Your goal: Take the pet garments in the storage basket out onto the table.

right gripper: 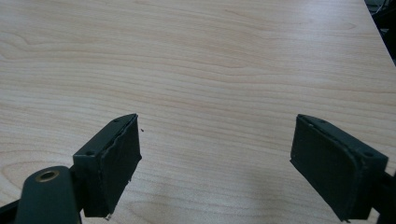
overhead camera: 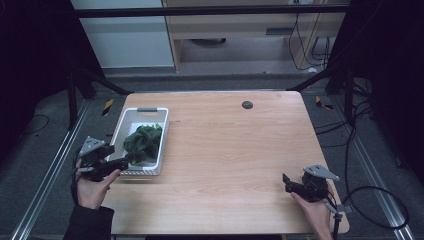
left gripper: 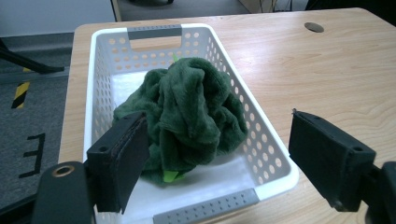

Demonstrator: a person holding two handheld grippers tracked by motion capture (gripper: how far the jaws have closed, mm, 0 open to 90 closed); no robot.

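L gripper [left gripper: 219,163] is wide open, empty, w/ green cloth [left gripper: 187,112] at 12 o'clock in the white basket [left gripper: 275,154]. To pick the cloth up, go down onto its top fold, then squeeze. R gripper [right gripper: 215,163] is wide open too, over bare table [right gripper: 210,56].

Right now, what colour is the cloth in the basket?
Dark green; the cloth shows best in the left gripper view, bunched inside the white basket.

Place: a lab or test room set up for recording.
Table: a light wood desk [overhead camera: 225,150] with a cable port [overhead camera: 247,105], standing alone on grey carpet [overhead camera: 45,150].
Frame: dark struts [overhead camera: 95,80] and floor rails [overhead camera: 45,175] around the desk.
Floor marks: yellow-black tape [overhead camera: 107,106].
Background: cables [overhead camera: 315,47] and a plain cabinet [overhead camera: 230,30].
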